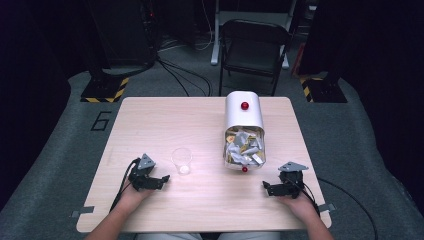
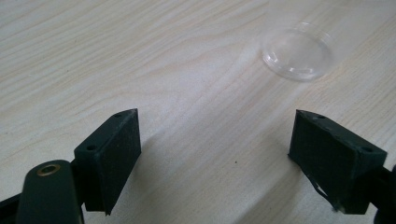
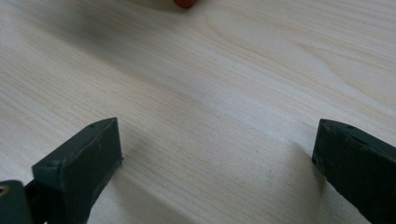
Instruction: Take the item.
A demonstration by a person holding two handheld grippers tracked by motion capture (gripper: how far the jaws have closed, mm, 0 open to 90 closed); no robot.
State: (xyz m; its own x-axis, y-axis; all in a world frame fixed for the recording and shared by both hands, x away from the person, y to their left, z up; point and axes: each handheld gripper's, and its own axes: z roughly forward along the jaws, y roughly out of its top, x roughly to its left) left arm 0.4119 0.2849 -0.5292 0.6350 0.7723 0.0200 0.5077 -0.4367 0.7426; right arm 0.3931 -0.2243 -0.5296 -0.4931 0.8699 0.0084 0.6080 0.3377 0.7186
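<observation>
A clear plastic cup [image 1: 182,160] stands upright on the wooden table [image 1: 165,120], left of centre. A white bin [image 1: 243,129] with red knobs holds several small packets. My left gripper [image 1: 165,178] rests on the table near the front left, just below and left of the cup, open with nothing between its jaws. In the left gripper view the cup [image 2: 297,53] sits ahead at the upper right, beyond the open gripper [image 2: 215,140]. My right gripper [image 1: 265,186] rests at the front right, below the bin, open and empty. In the right gripper view a red knob [image 3: 185,3] peeks in at the top edge beyond the gripper [image 3: 217,154].
A black folding chair [image 1: 254,50] stands behind the table's far edge. Dark stands with yellow-black striped bases [image 1: 104,90] flank the back corners. Cables trail from both grippers over the table's front edge.
</observation>
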